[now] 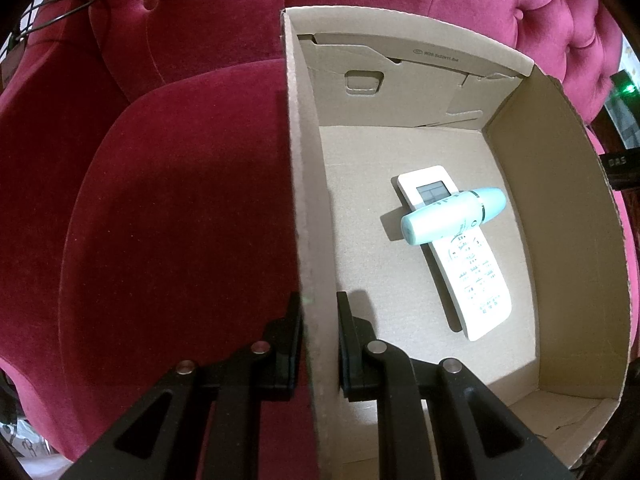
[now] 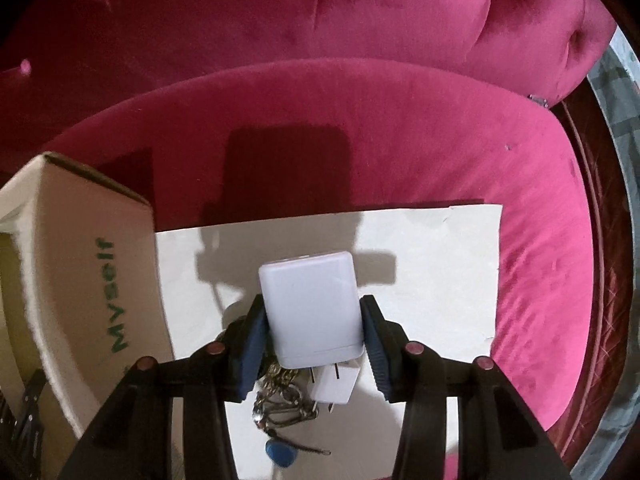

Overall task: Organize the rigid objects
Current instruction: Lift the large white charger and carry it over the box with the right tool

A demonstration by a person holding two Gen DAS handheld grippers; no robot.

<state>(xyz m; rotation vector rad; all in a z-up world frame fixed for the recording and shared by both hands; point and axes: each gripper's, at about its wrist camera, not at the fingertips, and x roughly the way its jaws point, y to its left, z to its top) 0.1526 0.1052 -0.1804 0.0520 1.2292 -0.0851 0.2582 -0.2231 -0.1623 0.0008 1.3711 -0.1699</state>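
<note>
While the left gripper (image 1: 319, 344) pinches the side wall of an open brown cardboard box (image 1: 308, 200) on a crimson velvet sofa (image 1: 160, 200), the right gripper (image 2: 314, 340) clamps a white rectangular power adapter (image 2: 312, 304) above a white sheet (image 2: 432, 280). Inside the box, a mint-green bottle (image 1: 452, 216) lies across a white remote control (image 1: 460, 256). A smaller white plug (image 2: 334, 386) and a key bunch (image 2: 280, 400) rest below the adapter.
</note>
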